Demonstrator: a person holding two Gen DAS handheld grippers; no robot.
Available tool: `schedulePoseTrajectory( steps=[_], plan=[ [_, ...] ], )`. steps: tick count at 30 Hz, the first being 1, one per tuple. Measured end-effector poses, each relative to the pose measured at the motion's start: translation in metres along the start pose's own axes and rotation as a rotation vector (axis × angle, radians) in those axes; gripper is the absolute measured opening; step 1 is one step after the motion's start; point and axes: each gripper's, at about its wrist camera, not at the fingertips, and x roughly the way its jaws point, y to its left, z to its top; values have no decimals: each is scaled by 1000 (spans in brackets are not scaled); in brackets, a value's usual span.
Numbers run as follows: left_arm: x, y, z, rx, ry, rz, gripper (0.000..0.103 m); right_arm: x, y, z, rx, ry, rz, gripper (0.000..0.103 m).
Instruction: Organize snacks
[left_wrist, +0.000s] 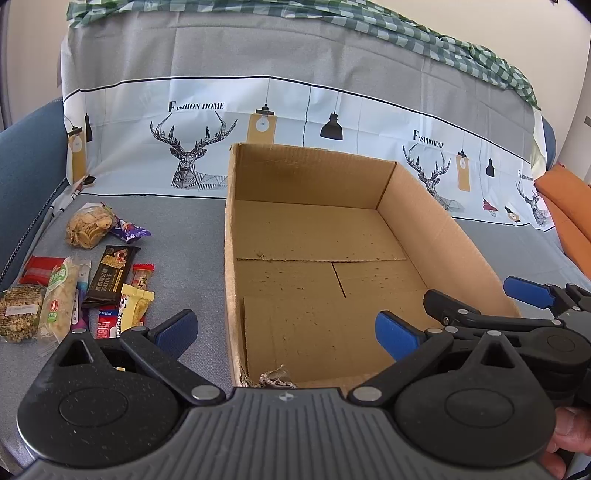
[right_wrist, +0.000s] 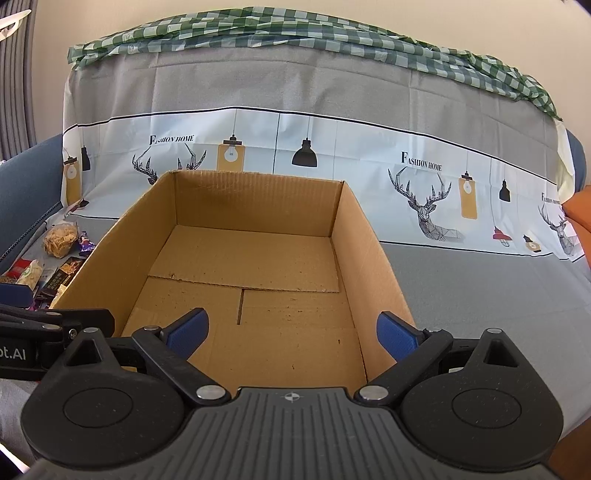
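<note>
Nearest, both grippers are held spread w/ nothing between the blue pads. The left gripper (left_wrist: 286, 334) sits at the near-left corner of the cardboard box (left_wrist: 443, 236), one pad outside the left wall, the other over the box floor. The right gripper (right_wrist: 291, 334) is held over the box's near end, approx. centred, and is also seen at the right edge of the left wrist view.

Progress, judged from the layout: nothing is done yet. The box interior is bare, only its floor flaps are seen. All snacks are left on the cover, to the left of the box & apart from it: a yellow packet (left_wrist: 135, 304) closest to the left pad, a dark bar (left_wrist: 110, 275), a small red-topped packet (left_wrist: 142, 277), a green-and-white pack (left_wrist: 57, 299), a red packet (left_wrist: 38, 269), a seed-cake pack (left_wrist: 20, 312) at the far left, then farther back a bag of round crackers (left_wrist: 88, 225) w/ a purple wrapper (left_wrist: 131, 230) touching it. Every item is prob. still to be moved into the box; the yellow packet is judged the easiest first pick.

The surface is a grey cloth cover (left_wrist: 192, 236) over a sofa seat. Behind, the cover rises up the backrest, w/ a white printed band of deer heads & lamps (left_wrist: 192, 155). A green checked cloth (right_wrist: 295, 33) is draped along the top. Blue upholstery shows at the left, an orange cushion (left_wrist: 569, 206) at the right, a pale wall beyond.
</note>
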Motion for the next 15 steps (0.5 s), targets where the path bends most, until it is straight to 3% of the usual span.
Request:
schedulePoseTrajectory(
  steps=[15],
  plan=[
    [-4, -2, 0, 24, -16, -20, 102, 0, -1, -1, 3, -27, -1, 92]
  ],
)
